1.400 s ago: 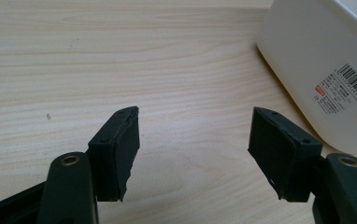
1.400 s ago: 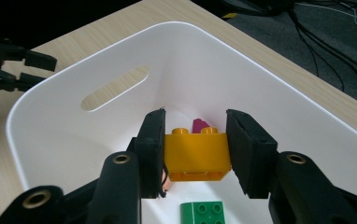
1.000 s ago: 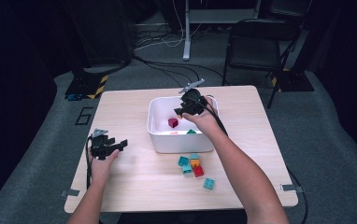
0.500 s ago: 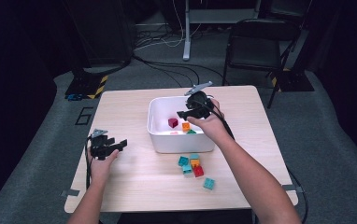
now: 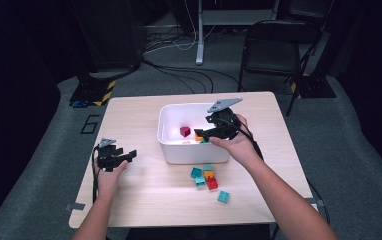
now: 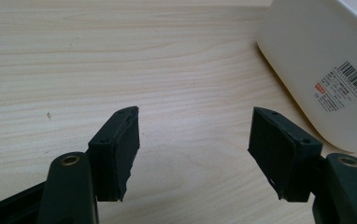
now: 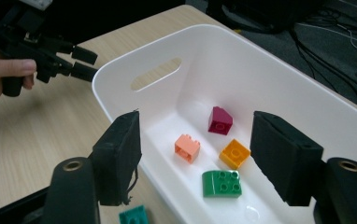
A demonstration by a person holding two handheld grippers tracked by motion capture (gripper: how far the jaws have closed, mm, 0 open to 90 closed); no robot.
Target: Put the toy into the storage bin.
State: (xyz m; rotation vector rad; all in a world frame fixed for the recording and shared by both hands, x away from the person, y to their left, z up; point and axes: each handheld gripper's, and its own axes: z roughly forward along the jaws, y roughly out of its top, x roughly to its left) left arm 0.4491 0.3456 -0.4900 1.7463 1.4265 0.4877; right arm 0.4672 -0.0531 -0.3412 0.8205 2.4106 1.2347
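A black folding chair is seen beyond the table's far right corner. Cables are strewn over the grey floor past the far edge. A yellow-black striped base sits off the far left corner.

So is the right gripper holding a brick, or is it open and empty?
Open and empty. The right gripper hangs over the white bin, jaws just opened, nothing between them; the orange brick lies inside.

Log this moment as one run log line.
right gripper: open, empty, over white bin | left gripper: open, on table | orange brick: in bin
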